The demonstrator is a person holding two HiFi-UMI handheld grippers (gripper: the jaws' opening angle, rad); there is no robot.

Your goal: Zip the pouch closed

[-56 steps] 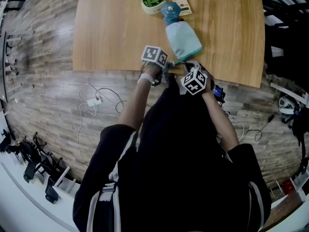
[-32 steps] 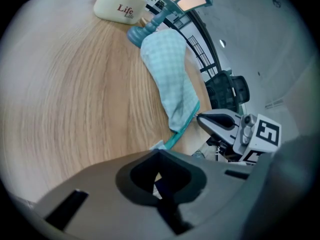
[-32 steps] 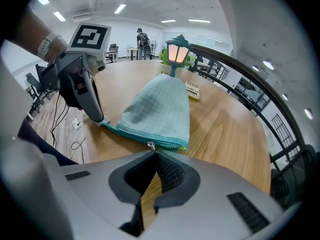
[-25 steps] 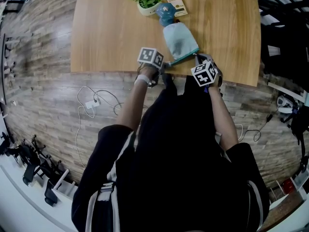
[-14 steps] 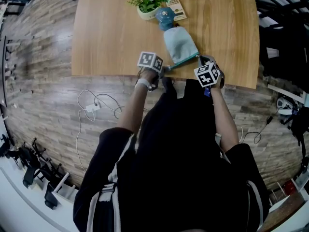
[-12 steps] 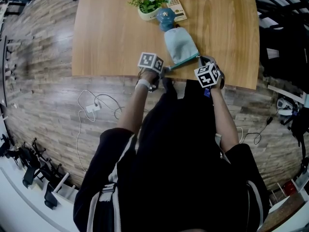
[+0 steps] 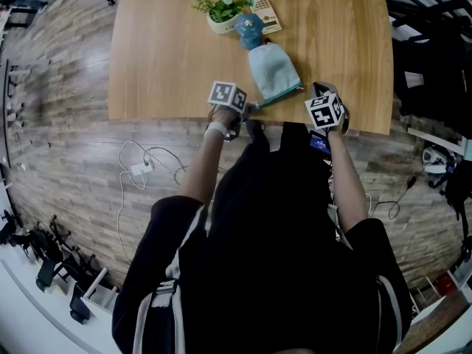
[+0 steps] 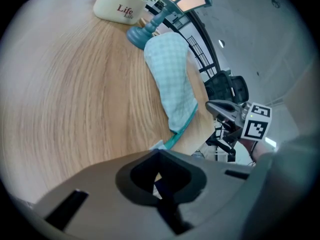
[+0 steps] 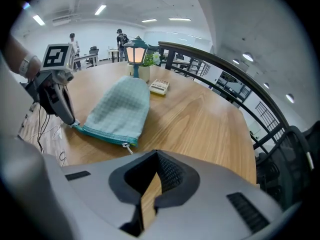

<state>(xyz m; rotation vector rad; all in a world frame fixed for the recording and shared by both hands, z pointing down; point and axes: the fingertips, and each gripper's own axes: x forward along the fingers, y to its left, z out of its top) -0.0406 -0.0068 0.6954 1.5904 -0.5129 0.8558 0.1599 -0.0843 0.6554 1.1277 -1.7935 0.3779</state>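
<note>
Your left tongs (image 8: 159,181) are pinched together on the corner of the pouch (image 9: 120,109), which lies at the near edge of the tabletop (image 7: 162,50). Your right tongs (image 9: 150,194) stand slightly apart and empty, with the zipper pull (image 9: 129,147) lying free at their 11 o'clock. The teal zip looks run to its end, so I judge the closing done, with only the left release to do. I count one pouch, and at its 12 o'clock end one lamp (image 9: 135,54), one planter (image 8: 120,8) and one calculator (image 9: 159,87).

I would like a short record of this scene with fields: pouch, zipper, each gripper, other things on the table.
pouch: flat on the table, near front edge
zipper: looks closed; pull at its right end
left gripper: jaws shut on pouch corner
right gripper: jaws apart, empty, clear of pouch
behind pouch: planter, lamp
</note>
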